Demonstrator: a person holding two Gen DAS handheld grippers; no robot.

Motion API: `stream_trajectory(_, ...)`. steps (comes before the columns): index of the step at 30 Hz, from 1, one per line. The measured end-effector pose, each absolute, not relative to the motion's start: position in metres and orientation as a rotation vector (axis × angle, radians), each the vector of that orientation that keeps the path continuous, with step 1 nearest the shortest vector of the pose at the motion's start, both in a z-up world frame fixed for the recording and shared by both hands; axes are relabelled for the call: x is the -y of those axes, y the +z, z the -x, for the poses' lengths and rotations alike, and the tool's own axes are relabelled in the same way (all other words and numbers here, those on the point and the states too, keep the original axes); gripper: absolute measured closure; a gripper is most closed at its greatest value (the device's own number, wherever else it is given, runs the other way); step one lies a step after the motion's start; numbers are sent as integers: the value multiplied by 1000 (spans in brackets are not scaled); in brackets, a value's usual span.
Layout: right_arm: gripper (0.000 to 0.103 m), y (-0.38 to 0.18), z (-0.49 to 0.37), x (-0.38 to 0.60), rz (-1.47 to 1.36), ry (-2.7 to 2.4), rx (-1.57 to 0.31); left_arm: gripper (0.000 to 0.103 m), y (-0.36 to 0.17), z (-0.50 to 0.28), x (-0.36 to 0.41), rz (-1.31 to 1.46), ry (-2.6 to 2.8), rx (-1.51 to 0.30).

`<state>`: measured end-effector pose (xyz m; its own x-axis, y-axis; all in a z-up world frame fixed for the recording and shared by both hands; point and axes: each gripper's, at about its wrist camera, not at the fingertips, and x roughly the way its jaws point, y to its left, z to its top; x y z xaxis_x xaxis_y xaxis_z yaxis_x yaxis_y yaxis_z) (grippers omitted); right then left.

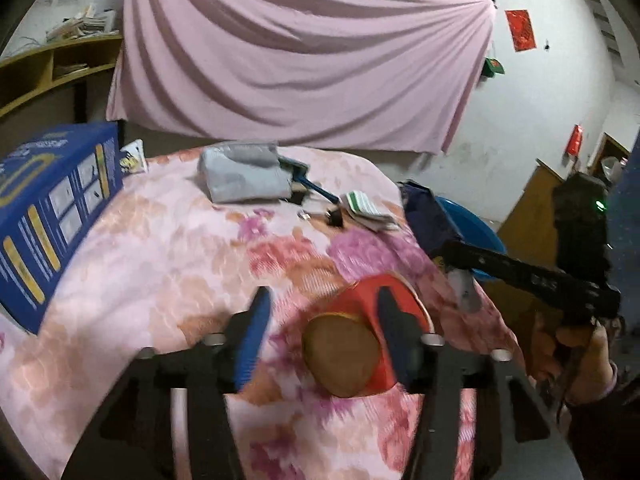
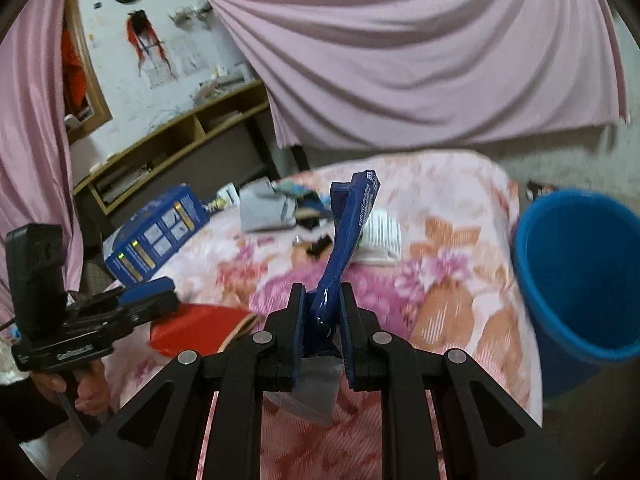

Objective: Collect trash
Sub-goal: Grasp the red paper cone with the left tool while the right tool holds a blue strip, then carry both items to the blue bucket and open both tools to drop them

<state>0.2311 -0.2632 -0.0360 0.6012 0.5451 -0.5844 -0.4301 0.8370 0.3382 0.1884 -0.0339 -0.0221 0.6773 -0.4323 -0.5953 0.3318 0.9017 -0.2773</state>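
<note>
Right gripper point(image 2: 323, 312): jaws clamped on blue wrapper point(image 2: 348, 232); next, carry to blue bucket point(image 2: 576, 272). Left gripper point(image 1: 320, 320): jaws half open, empty, over red paddle point(image 1: 360, 332).

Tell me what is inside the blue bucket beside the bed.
The blue bucket shows only bare blue inner wall from the right wrist view; no trash is visible inside. Its bottom is cut off by the near rim, so anything lying there stays hidden.

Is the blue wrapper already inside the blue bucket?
No, the right gripper holds the wrapper above the bed, beside the bucket.
</note>
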Motion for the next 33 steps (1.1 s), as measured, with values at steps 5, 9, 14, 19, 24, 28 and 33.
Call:
stream_trajectory(5, 89, -46, -232, 268, -195, 560, -786, 44, -28, -181, 51, 80, -483, -753)
stream_trajectory(9, 89, -51, -233, 271, -215, 559, -814, 44, -35, -184, 64, 9, -506, -782)
stream_trajectory(14, 88, -54, -235, 275, -219, 549, -826, 38, -41, -190, 71, -29, -530, -799)
stream_trajectory(19, 88, -56, -238, 275, -222, 550, -835, 40, -44, -191, 72, -47, -531, -790)
stream_trajectory(24, 88, -57, -238, 273, -213, 559, -841, 56, -41, -191, 65, 8, -534, -779)
stream_trajectory(28, 88, -56, -237, 269, -199, 560, -836, 56, -38, -187, 65, 23, -519, -768)
stream_trajectory(33, 88, -51, -232, 264, -162, 561, -804, 56, -24, -183, 68, 37, -481, -695)
